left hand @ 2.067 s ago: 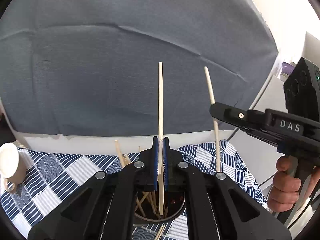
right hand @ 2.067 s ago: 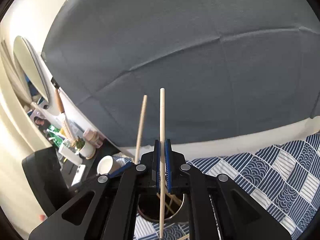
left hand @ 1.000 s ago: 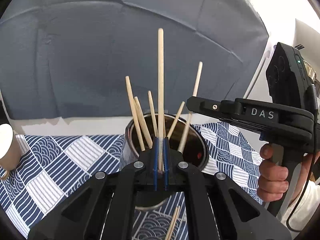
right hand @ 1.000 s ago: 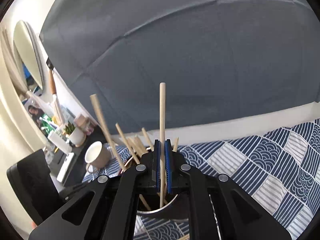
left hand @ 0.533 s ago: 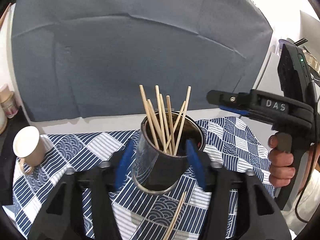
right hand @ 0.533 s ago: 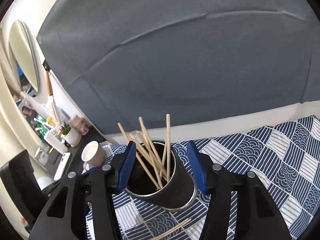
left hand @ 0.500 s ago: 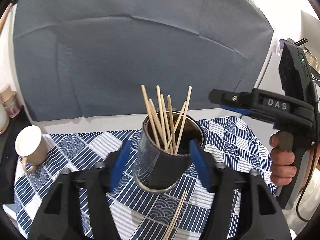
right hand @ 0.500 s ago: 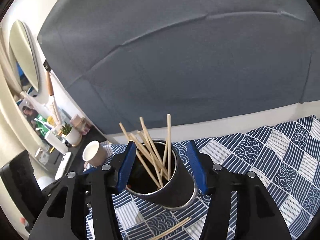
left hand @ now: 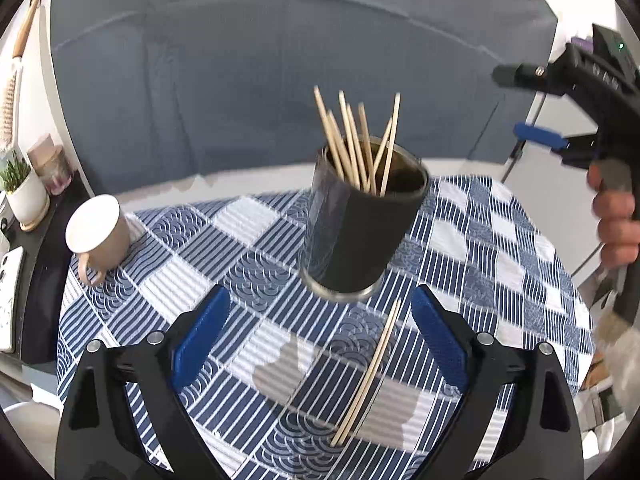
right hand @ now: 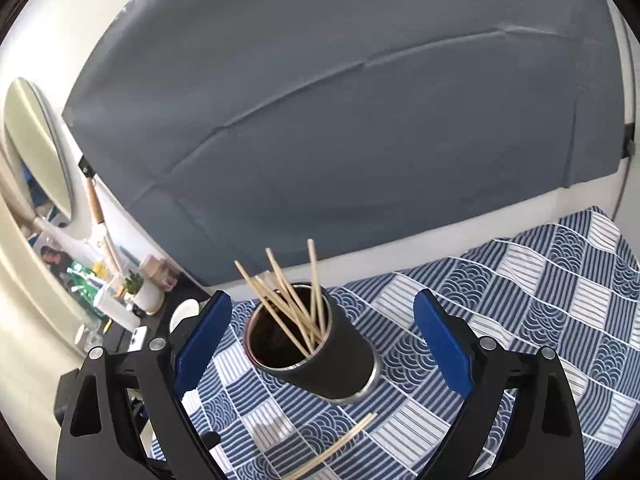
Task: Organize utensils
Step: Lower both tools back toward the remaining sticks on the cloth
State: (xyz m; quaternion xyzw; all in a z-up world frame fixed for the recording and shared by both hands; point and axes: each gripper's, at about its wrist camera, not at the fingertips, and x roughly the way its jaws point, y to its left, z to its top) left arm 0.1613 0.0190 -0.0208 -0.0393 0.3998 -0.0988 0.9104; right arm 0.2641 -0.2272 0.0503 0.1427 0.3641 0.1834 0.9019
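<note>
Both the left gripper (left hand: 320,334) and right gripper (right hand: 322,338) have just opened their fingers, empty; their wooden chopsticks (left hand: 358,142) now stand in the black metal cup (left hand: 356,232) ahead

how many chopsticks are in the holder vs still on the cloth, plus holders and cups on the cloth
chopsticks in the holder: 7
chopsticks on the cloth: 2
dark metal holder: 1
paper cup, on its side: 1
total: 11
The holder count is my best reading; the sticks overlap.
</note>
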